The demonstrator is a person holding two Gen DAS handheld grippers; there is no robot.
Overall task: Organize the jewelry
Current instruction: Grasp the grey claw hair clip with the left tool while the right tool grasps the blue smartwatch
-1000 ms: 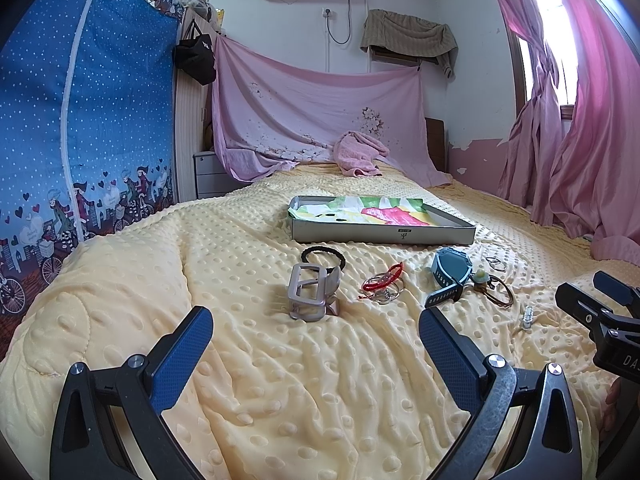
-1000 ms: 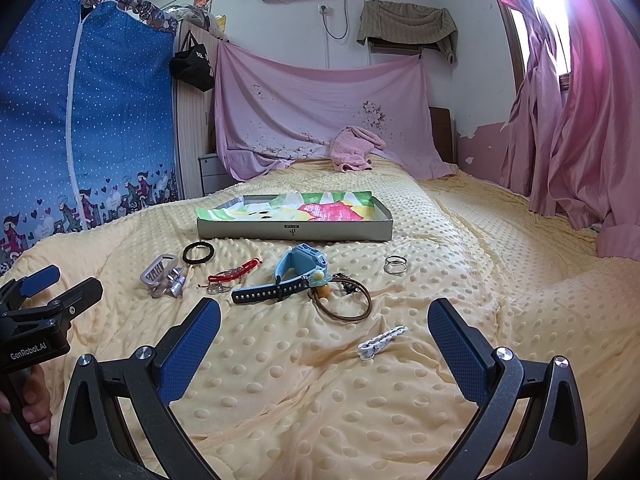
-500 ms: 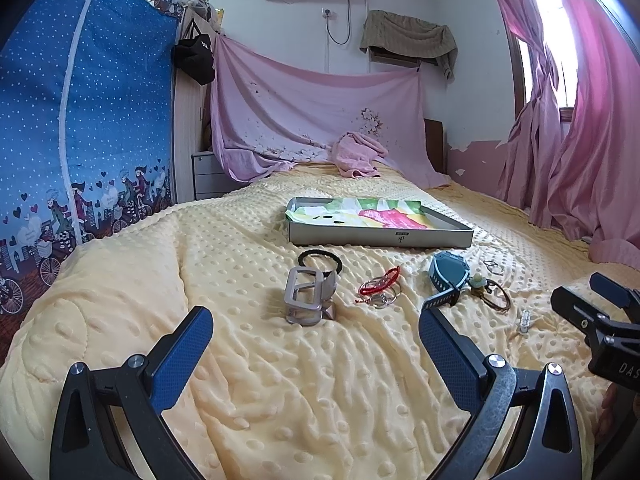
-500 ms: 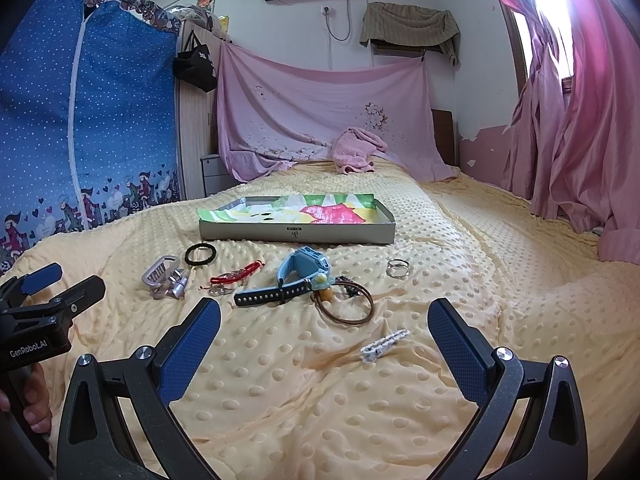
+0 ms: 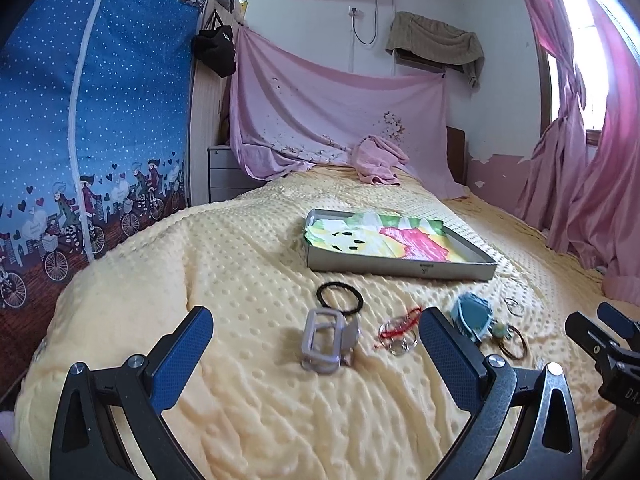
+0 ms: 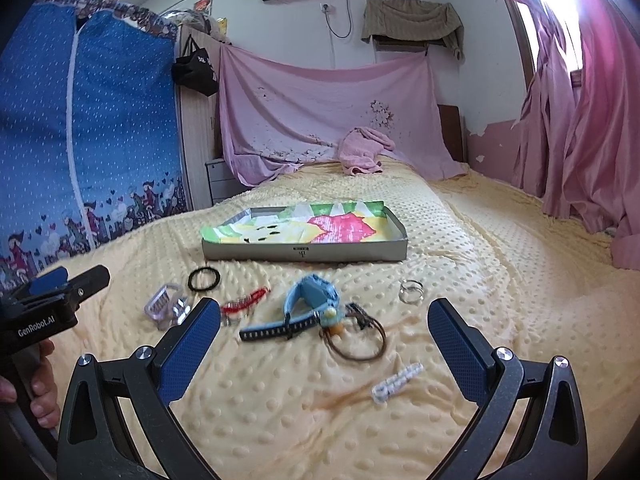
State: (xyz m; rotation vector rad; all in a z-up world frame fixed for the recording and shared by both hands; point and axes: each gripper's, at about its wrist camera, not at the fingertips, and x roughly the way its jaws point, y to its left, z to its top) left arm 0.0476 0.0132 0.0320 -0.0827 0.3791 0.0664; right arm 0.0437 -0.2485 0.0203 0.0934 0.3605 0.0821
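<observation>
A: Left wrist view: the left gripper (image 5: 316, 354) has its jaws wide and empty, and the hair claw (image 5: 326, 340) sits mid-frame between them on the bed (image 5: 240, 264). The tray (image 5: 400, 266) is above centre.

B: Right wrist view: the right gripper (image 6: 324, 338) is also spread wide, holding nothing. I'd start with the watch (image 6: 298, 312) at centre and close squarely across its strap.

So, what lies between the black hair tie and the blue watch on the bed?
In the right wrist view, the red bracelet lies between the black hair tie and the blue watch.
</observation>
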